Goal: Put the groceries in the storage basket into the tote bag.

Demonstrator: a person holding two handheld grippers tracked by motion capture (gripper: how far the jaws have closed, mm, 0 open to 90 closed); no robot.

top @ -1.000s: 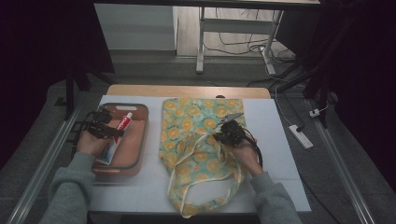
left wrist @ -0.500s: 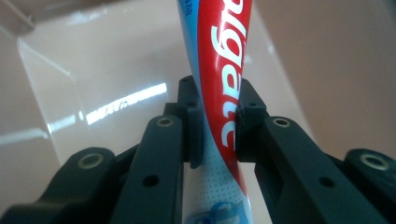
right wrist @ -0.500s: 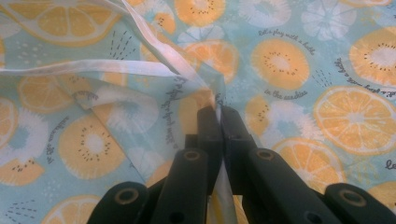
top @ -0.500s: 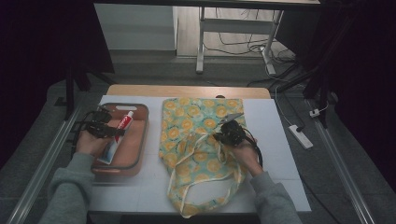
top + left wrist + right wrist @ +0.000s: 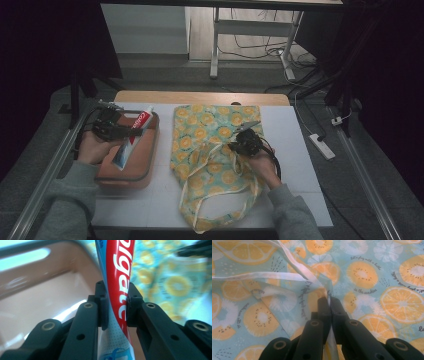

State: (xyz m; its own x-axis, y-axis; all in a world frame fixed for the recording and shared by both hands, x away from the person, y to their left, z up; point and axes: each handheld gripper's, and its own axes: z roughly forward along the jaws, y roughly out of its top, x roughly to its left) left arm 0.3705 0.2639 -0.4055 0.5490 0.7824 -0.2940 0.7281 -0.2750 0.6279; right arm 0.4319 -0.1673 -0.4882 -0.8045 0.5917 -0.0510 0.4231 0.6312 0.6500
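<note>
A red, white and blue toothpaste tube (image 5: 135,135) (image 5: 117,292) hangs over the brown tray (image 5: 145,172), and my left gripper (image 5: 131,133) (image 5: 117,305) is shut on its middle. A cloth tote bag (image 5: 212,135) printed with orange slices lies flat in the middle of the table. At the bag's mouth my right gripper (image 5: 239,142) (image 5: 328,300) is shut on the bag's edge where a white handle strap (image 5: 287,255) joins it, lifting a fold of the fabric (image 5: 362,272).
The tray's brown floor (image 5: 47,300) shows bare under the tube. The bag's handles (image 5: 197,210) trail toward the table's front edge. A wooden strip (image 5: 200,96) runs along the table's far side. A white power strip (image 5: 321,146) lies on the floor to the right.
My left gripper has risen with the toothpaste tube, lifting it off the tray's floor. My right gripper has stayed put on the bag.
</note>
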